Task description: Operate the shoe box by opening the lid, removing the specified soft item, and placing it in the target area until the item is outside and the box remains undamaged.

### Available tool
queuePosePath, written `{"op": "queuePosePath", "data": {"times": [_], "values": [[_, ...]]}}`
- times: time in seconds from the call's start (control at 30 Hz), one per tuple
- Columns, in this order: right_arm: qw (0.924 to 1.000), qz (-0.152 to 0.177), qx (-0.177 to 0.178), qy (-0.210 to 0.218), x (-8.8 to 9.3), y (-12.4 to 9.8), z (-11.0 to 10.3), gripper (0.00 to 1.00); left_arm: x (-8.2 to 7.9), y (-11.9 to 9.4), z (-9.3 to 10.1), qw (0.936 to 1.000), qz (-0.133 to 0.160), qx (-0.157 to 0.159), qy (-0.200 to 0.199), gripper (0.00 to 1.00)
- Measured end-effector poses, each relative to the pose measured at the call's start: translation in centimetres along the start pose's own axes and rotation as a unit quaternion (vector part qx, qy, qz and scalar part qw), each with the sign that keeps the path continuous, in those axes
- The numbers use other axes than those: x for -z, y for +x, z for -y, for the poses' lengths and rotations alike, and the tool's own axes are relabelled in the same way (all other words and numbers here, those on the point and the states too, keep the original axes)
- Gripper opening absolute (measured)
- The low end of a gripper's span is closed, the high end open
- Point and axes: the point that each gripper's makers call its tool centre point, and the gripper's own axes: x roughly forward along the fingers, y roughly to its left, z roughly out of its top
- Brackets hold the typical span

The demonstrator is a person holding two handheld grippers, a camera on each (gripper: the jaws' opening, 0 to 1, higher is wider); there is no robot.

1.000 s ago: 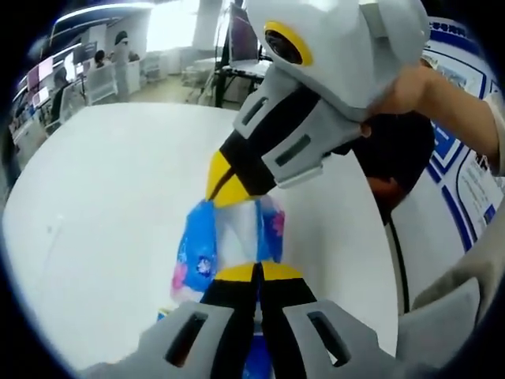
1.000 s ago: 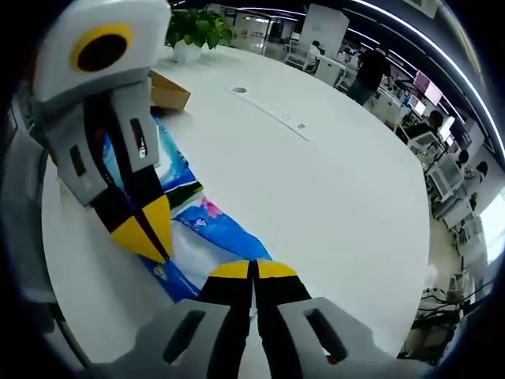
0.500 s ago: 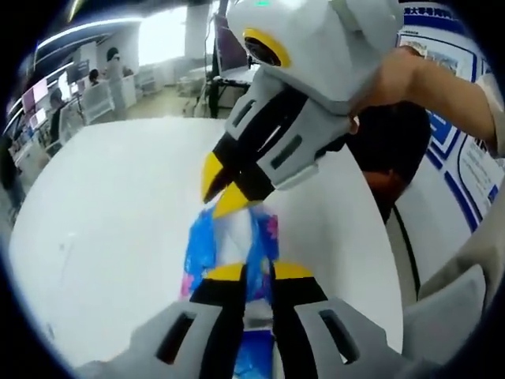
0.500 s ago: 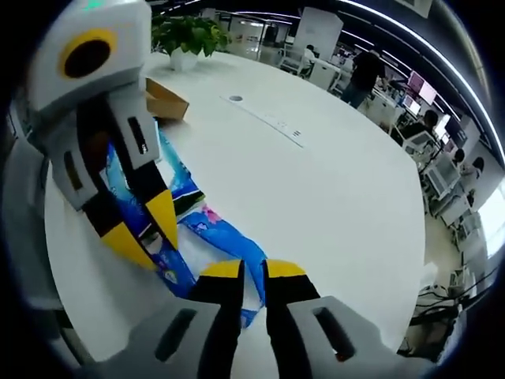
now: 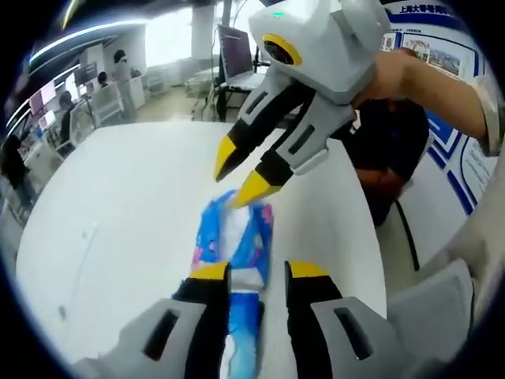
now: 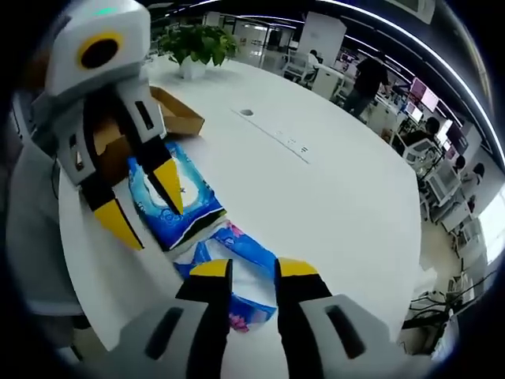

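L gripper [image 5: 259, 271] jaws apart, nothing held, straddling blue tissue pack [image 5: 235, 237] on white table [image 5: 118, 205] | R gripper [image 6: 252, 268] same, parted over pack, empty | 2nd blue pack [image 6: 175, 201] just behind | cardboard shoe box [image 6: 175, 117] further back, lid open

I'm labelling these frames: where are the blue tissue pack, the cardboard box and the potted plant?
blue tissue pack [image 6: 175, 207], right gripper view, its printed top face.
cardboard box [image 6: 183, 118], right gripper view, its flap.
potted plant [image 6: 197, 41], right gripper view, its leaves.
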Motion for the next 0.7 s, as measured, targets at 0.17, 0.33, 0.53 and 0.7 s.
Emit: {"op": "queuePosePath", "data": {"times": [0.17, 0.33, 0.53, 0.7], "values": [[0.9998, 0.006, -0.009, -0.013, -1.3, -1.0, -1.4, 0.23, 1.2, -2.2, 0.5, 0.9999, -0.009, -0.012, 0.008, 0.34], [0.9995, 0.006, -0.02, -0.022, -2.2, -1.7, -2.7, 0.26, 1.9, -4.0, 0.6, 0.9997, -0.005, -0.022, 0.002, 0.39], [0.9984, 0.012, -0.041, -0.036, -3.5, -2.5, -4.8, 0.29, 3.1, -6.7, 0.4, 0.9987, 0.001, -0.044, -0.026, 0.44], [0.9972, 0.016, -0.055, -0.049, -4.4, -2.9, -6.3, 0.31, 4.2, -8.7, 0.5, 0.9974, 0.004, -0.062, -0.036, 0.46]]}}
